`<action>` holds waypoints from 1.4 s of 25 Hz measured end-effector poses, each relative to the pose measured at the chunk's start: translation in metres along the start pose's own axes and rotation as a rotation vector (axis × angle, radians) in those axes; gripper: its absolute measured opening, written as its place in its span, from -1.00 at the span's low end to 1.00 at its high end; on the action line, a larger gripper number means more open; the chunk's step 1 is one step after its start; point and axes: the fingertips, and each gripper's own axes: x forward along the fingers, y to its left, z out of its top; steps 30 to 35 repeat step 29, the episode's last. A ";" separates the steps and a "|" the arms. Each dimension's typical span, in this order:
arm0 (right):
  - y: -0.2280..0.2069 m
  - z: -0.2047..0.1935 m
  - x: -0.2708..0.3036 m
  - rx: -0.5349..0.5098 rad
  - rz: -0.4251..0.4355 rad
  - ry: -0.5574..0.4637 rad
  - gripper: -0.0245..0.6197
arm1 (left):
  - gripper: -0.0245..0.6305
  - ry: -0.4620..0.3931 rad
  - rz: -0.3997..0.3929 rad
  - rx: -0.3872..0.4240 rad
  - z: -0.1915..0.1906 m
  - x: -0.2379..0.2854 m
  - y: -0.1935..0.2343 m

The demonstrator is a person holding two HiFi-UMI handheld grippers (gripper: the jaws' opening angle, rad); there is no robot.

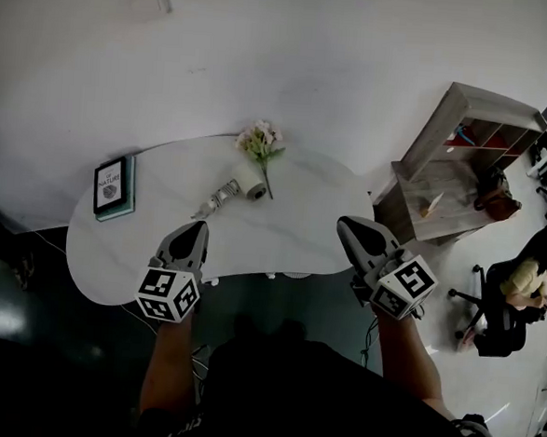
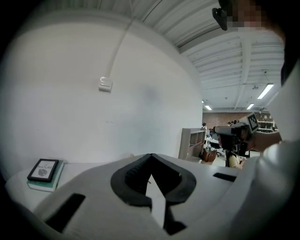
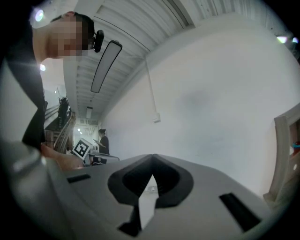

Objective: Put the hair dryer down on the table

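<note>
The hair dryer (image 1: 238, 188) lies on its side on the white oval table (image 1: 310, 225), its pale barrel beside a small bunch of flowers (image 1: 262, 144). Nothing holds it. My left gripper (image 1: 198, 226) hovers over the table's near edge, just short of the dryer and pointing at it. Its jaws are shut and empty in the left gripper view (image 2: 151, 155). My right gripper (image 1: 346, 224) hangs over the table's right end, well apart from the dryer, and its tips meet with nothing between them (image 3: 153, 156). Neither gripper view shows the dryer.
A framed book (image 1: 113, 186) lies at the table's left end and shows again (image 2: 44, 171) in the left gripper view. A wooden shelf unit (image 1: 465, 152) stands to the right of the table. A seated person (image 1: 526, 277) is at far right. The white wall rises behind.
</note>
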 end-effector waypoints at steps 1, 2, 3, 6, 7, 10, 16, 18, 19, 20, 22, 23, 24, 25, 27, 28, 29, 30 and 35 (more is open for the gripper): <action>0.002 0.003 0.004 -0.011 -0.001 -0.004 -0.91 | -0.90 -0.013 0.000 0.002 0.005 0.000 0.004; 0.004 0.008 0.007 -0.020 -0.002 -0.012 -0.91 | -0.90 -0.027 -0.001 0.004 0.011 0.000 0.007; 0.006 0.013 0.011 -0.028 -0.001 -0.021 -0.91 | -0.90 -0.042 -0.005 0.008 0.018 0.000 0.009; 0.013 0.030 0.025 -0.062 0.006 -0.048 -0.91 | -0.90 -0.078 -0.023 0.034 0.038 0.003 0.017; 0.015 0.033 0.030 -0.068 0.005 -0.054 -0.91 | -0.90 -0.086 -0.029 0.039 0.044 0.004 0.020; 0.022 0.032 0.043 -0.049 -0.002 -0.057 -0.91 | -0.90 -0.093 -0.040 0.046 0.051 0.007 0.028; 0.024 0.018 0.061 -0.038 -0.021 -0.020 -0.91 | -0.90 -0.094 -0.061 0.067 0.044 0.013 0.041; 0.020 0.020 0.064 -0.046 -0.031 -0.017 -0.91 | -0.90 -0.101 -0.063 0.076 0.047 0.015 0.047; 0.019 0.022 0.065 -0.050 -0.034 -0.016 -0.91 | -0.90 -0.112 -0.062 0.079 0.051 0.015 0.050; 0.018 0.023 0.067 -0.053 -0.037 -0.015 -0.91 | -0.90 -0.126 -0.060 0.082 0.055 0.015 0.052; 0.017 0.024 0.069 -0.056 -0.041 -0.014 -0.91 | -0.90 -0.152 -0.057 0.088 0.062 0.014 0.054; 0.016 0.024 0.070 -0.057 -0.043 -0.015 -0.91 | -0.90 -0.159 -0.057 0.091 0.064 0.014 0.055; 0.016 0.025 0.070 -0.059 -0.045 -0.018 -0.91 | -0.90 -0.162 -0.061 0.094 0.065 0.014 0.054; 0.016 0.026 0.071 -0.061 -0.048 -0.022 -0.91 | -0.90 -0.162 -0.067 0.099 0.065 0.015 0.053; 0.016 0.028 0.072 -0.068 -0.051 -0.029 -0.91 | -0.90 -0.162 -0.078 0.111 0.066 0.016 0.051; 0.017 0.029 0.072 -0.072 -0.052 -0.031 -0.91 | -0.90 -0.163 -0.080 0.116 0.067 0.016 0.050; 0.018 0.030 0.072 -0.076 -0.053 -0.032 -0.91 | -0.90 -0.164 -0.081 0.121 0.067 0.015 0.050; 0.018 0.030 0.072 -0.076 -0.053 -0.032 -0.91 | -0.90 -0.164 -0.081 0.121 0.067 0.015 0.050; 0.018 0.030 0.072 -0.076 -0.053 -0.032 -0.91 | -0.90 -0.164 -0.081 0.121 0.067 0.015 0.050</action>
